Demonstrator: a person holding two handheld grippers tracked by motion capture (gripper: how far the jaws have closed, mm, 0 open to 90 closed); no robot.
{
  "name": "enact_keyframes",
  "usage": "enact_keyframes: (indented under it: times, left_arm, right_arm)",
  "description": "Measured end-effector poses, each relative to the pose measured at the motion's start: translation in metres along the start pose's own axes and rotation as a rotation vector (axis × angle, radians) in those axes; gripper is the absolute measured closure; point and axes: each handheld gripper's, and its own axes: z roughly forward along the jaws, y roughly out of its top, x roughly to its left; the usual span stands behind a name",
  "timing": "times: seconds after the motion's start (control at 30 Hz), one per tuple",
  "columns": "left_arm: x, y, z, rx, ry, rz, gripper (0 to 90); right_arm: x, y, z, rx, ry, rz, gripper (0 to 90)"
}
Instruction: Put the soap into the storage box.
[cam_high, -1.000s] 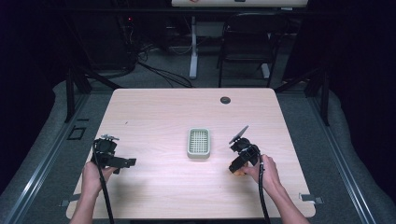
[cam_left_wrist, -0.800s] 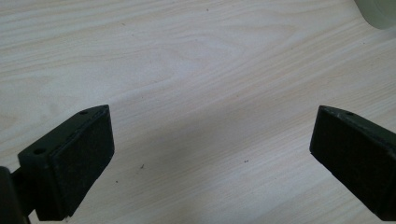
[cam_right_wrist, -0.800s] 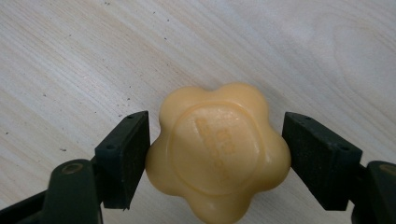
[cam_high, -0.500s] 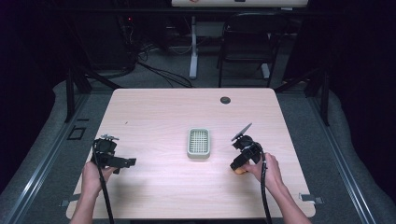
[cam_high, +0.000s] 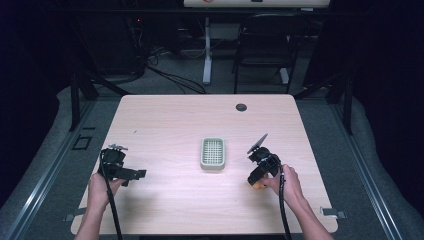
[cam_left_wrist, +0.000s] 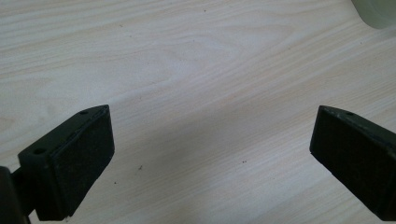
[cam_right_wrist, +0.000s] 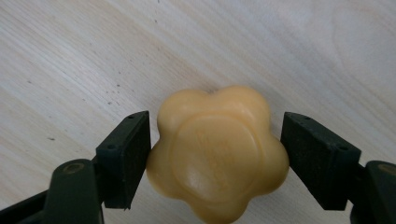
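Right gripper (cam_right_wrist: 217, 154) had its jaws pinched on the flower-shaped soap (cam_right_wrist: 217, 154), left gripper (cam_left_wrist: 210, 154) sat wide open w/ nothing in it, so imo next was a lift over to the soap dish (cam_high: 212, 153).

Black grippers (cam_high: 262, 167), black cables, blocky black jaws

One desk (cam_high: 165, 130) is counted, at the centre of the high view. Two tools are counted on it: one left tool (cam_high: 141, 173) at the lower left of the frame and one right tool (cam_high: 254, 181) at the lower right. One yellow flower-shaped soap (cam_right_wrist: 217, 151) is counted, at the centre of the right gripper view. One pale green ribbed dish (cam_high: 212, 153) is counted mid-frame. One dark round grommet (cam_high: 241, 107) is counted, toward the desk's upper edge. Two hands are counted at the lower edge of the frame.
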Motion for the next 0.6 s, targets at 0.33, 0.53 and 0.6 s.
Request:
enact_keyframes:
  times: [0.33,0.53,0.6]
  left_arm:
    - [0.0001,0.0,0.0005,0.002,-0.003,0.001,0.0]
    - [-0.0003,-0.0001,0.0009,0.006,-0.002,0.004,0.0]
    - [-0.0005,0.0001,0.0012,0.013,-0.007,0.007,0.0]
  right_arm:
    - [0.0005,0.0004,0.0018,-0.004,-0.009,0.003,26.6]
    - [0.0009,0.0012,0.0019,0.004,-0.025,-0.004,27.6]
    - [0.001,0.0005,0.0043,-0.014,-0.017,0.013,27.7]
